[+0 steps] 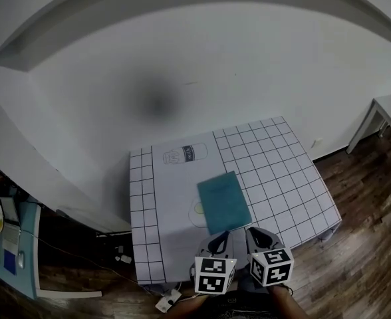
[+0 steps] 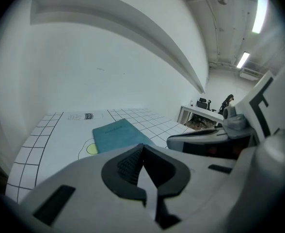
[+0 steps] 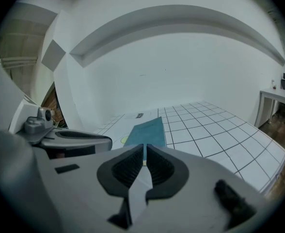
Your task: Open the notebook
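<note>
Where table [image 1: 295, 178] ends, right gripper [image 1: 257, 232], closed notebook [image 1: 223, 201] beyond

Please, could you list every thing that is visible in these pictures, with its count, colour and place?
notebook: one, teal, closed, flat on the middle of the table.
table: one, white with a black grid, against the white wall.
yellow circle: one, printed, at the notebook's left edge.
bottle outline: one, black, far part of the table.
side table: one, white, far right.
floor: dark wood.
left gripper: one, grey and black, shut, empty, at the near edge of the table.
right gripper: one, same colours, shut, empty, beside it.
</note>
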`<act>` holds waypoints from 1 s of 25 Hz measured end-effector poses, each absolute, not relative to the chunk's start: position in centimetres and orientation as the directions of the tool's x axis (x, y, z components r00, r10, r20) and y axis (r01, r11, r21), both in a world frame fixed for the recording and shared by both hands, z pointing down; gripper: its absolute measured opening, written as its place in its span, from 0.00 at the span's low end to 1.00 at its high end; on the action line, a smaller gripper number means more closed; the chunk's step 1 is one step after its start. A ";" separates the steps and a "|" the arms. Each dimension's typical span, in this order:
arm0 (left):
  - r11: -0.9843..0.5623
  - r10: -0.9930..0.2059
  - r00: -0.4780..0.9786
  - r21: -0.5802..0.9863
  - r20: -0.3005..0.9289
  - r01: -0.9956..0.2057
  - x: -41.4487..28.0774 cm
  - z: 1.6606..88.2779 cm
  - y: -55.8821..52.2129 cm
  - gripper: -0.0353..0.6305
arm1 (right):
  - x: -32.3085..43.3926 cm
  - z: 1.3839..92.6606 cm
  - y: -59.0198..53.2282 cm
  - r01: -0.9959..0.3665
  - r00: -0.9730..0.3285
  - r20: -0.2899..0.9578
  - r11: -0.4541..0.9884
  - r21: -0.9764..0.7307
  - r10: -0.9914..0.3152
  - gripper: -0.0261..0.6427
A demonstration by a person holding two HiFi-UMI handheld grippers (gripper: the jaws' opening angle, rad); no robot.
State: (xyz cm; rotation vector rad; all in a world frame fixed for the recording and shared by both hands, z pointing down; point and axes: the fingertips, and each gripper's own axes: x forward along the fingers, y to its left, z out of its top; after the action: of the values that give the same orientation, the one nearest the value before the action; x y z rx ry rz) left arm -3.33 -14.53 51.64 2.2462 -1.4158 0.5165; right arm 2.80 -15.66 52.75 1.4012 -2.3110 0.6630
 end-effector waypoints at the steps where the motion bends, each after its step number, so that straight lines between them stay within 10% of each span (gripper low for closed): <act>1: -0.379 -0.748 0.403 0.158 0.527 -0.912 -3.4 51.7 -14.7 0.07 | 2.9 53.1 -15.9 -0.893 -0.446 0.529 0.399 -0.209 -0.722 0.06; 25: -0.297 -0.722 0.321 0.146 0.612 -0.944 -2.5 54.4 -19.7 0.07 | 3.8 58.9 -19.3 -0.822 -0.570 0.608 0.387 -0.418 -0.553 0.27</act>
State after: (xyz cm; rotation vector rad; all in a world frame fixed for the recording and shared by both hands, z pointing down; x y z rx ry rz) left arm -2.46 -19.74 54.36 2.1081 -1.4666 0.6060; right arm 3.77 -19.26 58.87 1.1913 -2.2815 1.0019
